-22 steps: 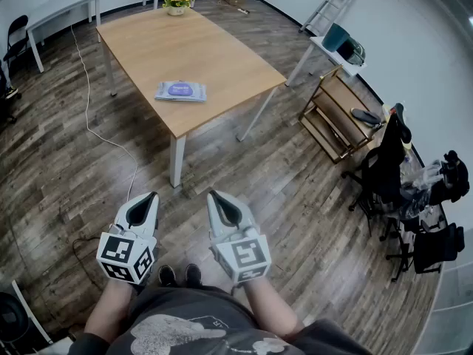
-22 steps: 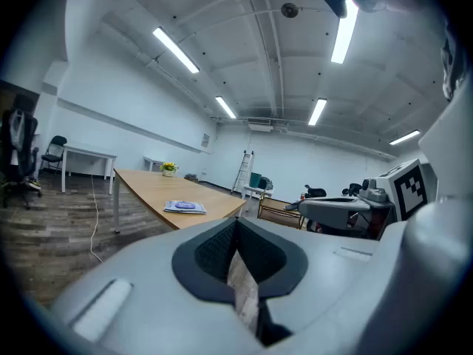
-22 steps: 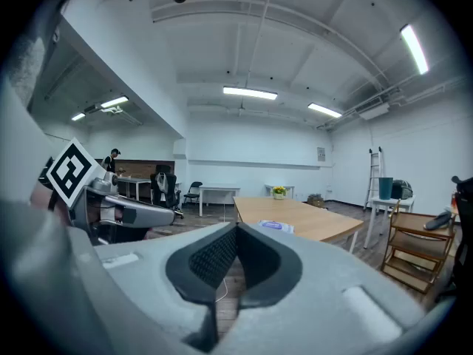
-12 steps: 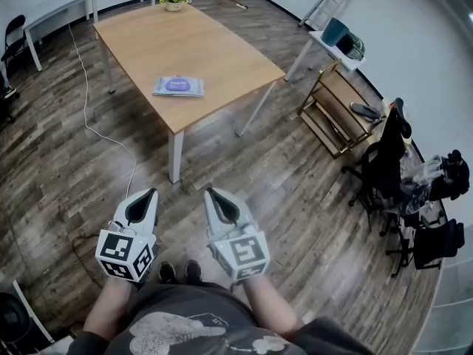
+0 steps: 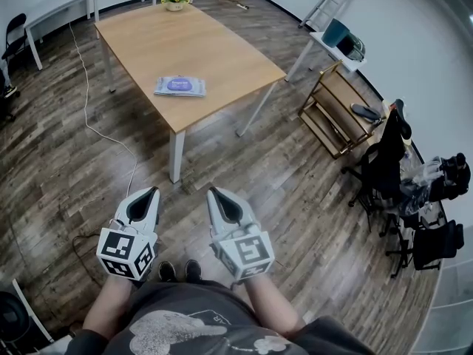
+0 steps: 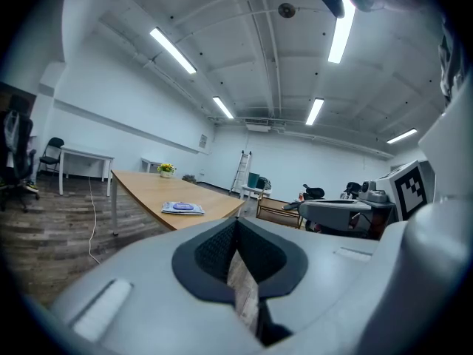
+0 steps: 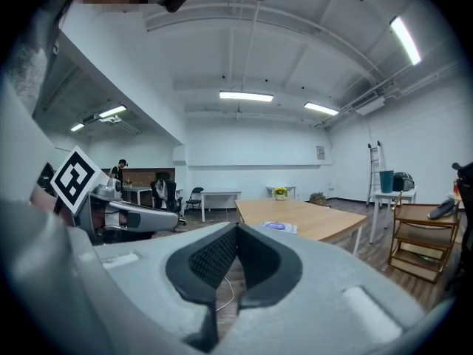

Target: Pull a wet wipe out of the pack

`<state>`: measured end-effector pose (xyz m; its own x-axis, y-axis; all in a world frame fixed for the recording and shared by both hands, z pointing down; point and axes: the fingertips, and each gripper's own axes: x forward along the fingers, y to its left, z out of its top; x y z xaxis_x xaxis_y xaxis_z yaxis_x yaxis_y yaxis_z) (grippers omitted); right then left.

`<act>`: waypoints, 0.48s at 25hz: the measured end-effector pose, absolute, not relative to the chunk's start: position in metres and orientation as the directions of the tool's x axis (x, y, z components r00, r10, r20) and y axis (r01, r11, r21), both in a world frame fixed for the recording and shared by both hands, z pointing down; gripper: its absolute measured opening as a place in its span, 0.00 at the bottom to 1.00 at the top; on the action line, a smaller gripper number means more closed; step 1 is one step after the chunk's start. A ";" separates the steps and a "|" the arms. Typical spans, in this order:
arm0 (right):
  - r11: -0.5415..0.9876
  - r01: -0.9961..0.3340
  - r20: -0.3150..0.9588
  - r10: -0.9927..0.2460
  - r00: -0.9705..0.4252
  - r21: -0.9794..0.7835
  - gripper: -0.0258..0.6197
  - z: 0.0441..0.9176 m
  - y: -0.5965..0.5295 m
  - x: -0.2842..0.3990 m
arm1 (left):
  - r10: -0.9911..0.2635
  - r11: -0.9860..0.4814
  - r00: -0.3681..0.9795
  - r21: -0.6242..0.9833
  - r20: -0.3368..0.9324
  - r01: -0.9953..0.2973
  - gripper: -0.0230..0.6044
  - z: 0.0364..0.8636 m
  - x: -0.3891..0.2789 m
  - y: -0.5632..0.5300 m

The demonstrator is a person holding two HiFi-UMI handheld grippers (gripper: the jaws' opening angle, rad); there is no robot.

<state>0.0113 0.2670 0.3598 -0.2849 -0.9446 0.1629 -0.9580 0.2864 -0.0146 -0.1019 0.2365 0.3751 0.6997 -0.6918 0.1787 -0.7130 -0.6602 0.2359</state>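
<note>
1. The left gripper (image 5: pixel 151 193) was held low in front of the person, above the wood floor (image 5: pixel 281 183). Its jaws were pressed together with nothing between them.
2. The right gripper (image 5: pixel 214 194) was just beside it at the same height, and its jaws were likewise closed and empty.
3. Both grippers pointed toward the table (image 5: pixel 148 35) and were well apart from it.
4. The pack (image 5: pixel 180 86) of wipes lay flat on the table toward its near end. Its purple label faced up, and neither gripper touched it.
5. A flower pot (image 5: pixel 176 1) stood at the table's far end.
6. A white cable (image 5: pixel 86 102) ran across the floor along the table's left side.
7. To the right of the table stood a wooden rack (image 5: pixel 332 113). A ladder (image 5: pixel 332 2) leaned on the wall beyond it, and a chair (image 5: pixel 384 161) draped in dark clothes stood nearer.
8. The person's shoes (image 5: pixel 177 274) showed on the floor below the two grippers.
</note>
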 end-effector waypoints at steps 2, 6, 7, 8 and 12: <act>0.287 -0.958 0.159 -0.945 -0.287 -0.028 0.03 0.359 0.267 0.011 | -0.693 -0.659 0.699 0.235 0.177 -0.714 0.07 0.375 -0.104 0.236; 0.329 -0.944 0.151 -0.932 -0.329 -0.030 0.03 0.358 0.269 -0.001 | -0.693 -0.658 0.699 0.241 0.176 -0.713 0.07 0.377 -0.109 0.233; 0.327 -0.945 0.152 -0.933 -0.326 -0.022 0.03 0.358 0.268 -0.003 | -0.693 -0.658 0.700 0.244 0.173 -0.712 0.07 0.377 -0.111 0.233; 0.321 -0.947 0.155 -0.935 -0.319 -0.016 0.03 0.359 0.266 -0.004 | -0.692 -0.660 0.702 0.246 0.170 -0.710 0.07 0.376 -0.113 0.232; 0.305 -0.952 0.158 -0.939 -0.306 -0.028 0.03 0.361 0.260 -0.009 | -0.686 -0.671 0.711 0.244 0.153 -0.700 0.07 0.377 -0.120 0.231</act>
